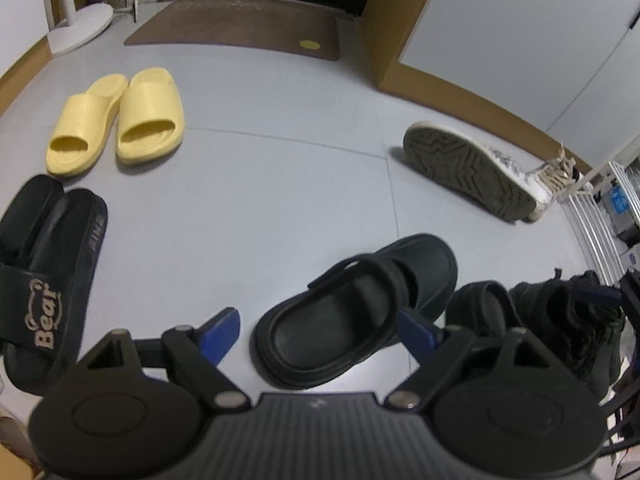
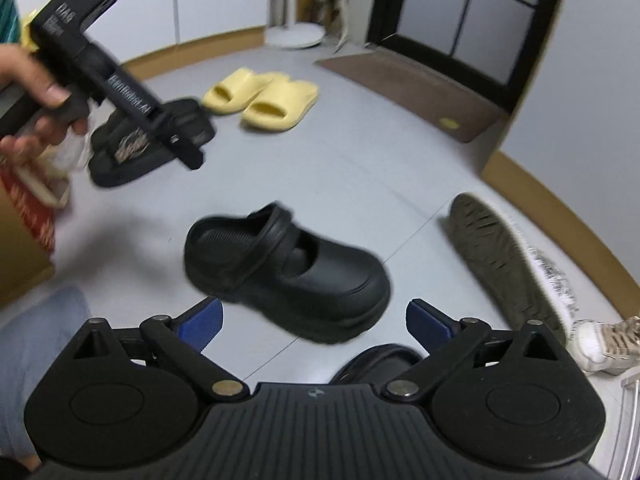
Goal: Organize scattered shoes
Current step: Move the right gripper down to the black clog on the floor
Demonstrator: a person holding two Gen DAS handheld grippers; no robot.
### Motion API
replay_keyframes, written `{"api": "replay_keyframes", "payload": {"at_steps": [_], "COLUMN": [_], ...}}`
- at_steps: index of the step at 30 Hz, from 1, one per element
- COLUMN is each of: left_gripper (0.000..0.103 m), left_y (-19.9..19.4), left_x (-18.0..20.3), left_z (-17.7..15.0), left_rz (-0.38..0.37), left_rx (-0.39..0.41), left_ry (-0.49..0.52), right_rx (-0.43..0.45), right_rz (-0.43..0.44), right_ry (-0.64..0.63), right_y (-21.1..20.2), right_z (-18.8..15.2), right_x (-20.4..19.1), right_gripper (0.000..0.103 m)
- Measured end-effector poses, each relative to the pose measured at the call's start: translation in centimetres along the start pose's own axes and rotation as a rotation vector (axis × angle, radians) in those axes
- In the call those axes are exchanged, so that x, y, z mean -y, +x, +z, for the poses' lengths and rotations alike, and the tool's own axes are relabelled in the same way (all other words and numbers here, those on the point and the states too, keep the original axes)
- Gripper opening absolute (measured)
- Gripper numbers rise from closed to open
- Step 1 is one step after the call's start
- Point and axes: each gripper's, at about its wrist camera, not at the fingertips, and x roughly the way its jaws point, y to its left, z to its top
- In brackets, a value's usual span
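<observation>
The chunky black rubber clog with a double strap (image 1: 356,312) stands upright on its thick sole on the pale grey tiled floor (image 1: 260,184), roughly in the middle of the entry; seen over the left gripper (image 1: 320,330), its long axis runs from the open heel close to the blue fingertips (image 1: 222,332) up and rightward to the rounded toe; over the right gripper (image 2: 314,322) the same clog (image 2: 288,276) lies crosswise, heel to the left, bulbous toe to the right; it is matte, smooth, with a ribbed footbed and a raised platform edge. Both tools are spread wide with nothing between their fingers; the clog sits just ahead of each, untouched, as far as I can tell. A second black clog (image 1: 480,304) sits just beside the first, partly hidden behind the left tool's right finger. A pair of pale yellow foam slides (image 1: 120,120) stands side by side near the brown doormat (image 1: 240,24); a pair of black slides printed "Bear" (image 1: 48,280) lies at the left; a white lace-up sneaker (image 1: 480,172) is tipped on its side, its dirty zigzag sole showing, near the wood-trimmed wall. In the right view a hand (image 2: 36,100) grips the left tool's handle above the black slides.
</observation>
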Motion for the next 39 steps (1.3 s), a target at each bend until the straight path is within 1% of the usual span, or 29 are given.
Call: {"api": "replay_keyframes", "payload": {"at_steps": [3,6,9,12,15,19,21,24,30,37,39], "left_gripper": [0.087,0.087,0.087,0.087,0.087,0.087,0.087,0.087,0.087,0.087,0.087], "left_y": [1.4,2.4,3.1,3.4,3.7,4.4,5.0,5.6,5.4,5.3,5.2], "left_x": [-0.5,-0.8,-1.0,-1.3,-1.6,-1.8,-1.9,-2.2,-3.1,-4.3,-4.5], "left_z": [-0.6,-1.0,-1.2,-1.3,-1.3,-1.5,-1.6,-1.7,-1.9,-1.7,-1.6], "left_rz": [-0.014,-0.020,-0.037,-0.041,-0.047,-0.058,-0.070,-0.090,-0.088,-0.072,-0.066], "left_rx": [-0.011,-0.012,-0.021,-0.015,-0.006,0.011,0.006,0.002,0.008,0.016,0.017], "left_ry": [-0.007,-0.022,-0.027,-0.016,-0.026,-0.046,-0.056,-0.071,-0.078,-0.096,-0.095], "right_rx": [-0.017,-0.012,-0.014,-0.024,-0.039,-0.082,-0.093,-0.090,-0.120,-0.115,-0.110], "right_rz": [0.006,0.008,-0.009,-0.042,-0.044,-0.050,-0.053,-0.042,-0.035,-0.037,-0.047], "right_ry": [0.008,0.033,0.042,0.055,0.049,0.048,0.057,0.077,0.067,0.064,0.062], "right_y": [1.3,2.2,3.0,4.2,5.2,6.8,7.6,8.5,10.5,12.2,12.7], "right_z": [-0.4,-1.1,-1.4,-1.7,-2.2,-2.8,-2.9,-2.9,-2.5,-2.0,-1.8], "right_x": [-0.6,-0.6,-0.3,0.3,0.4,0.5,0.6,0.8,0.8,0.5,0.4], "right_gripper": [0.103,0.103,0.103,0.103,0.103,0.103,0.103,0.103,0.103,0.102,0.100]}}
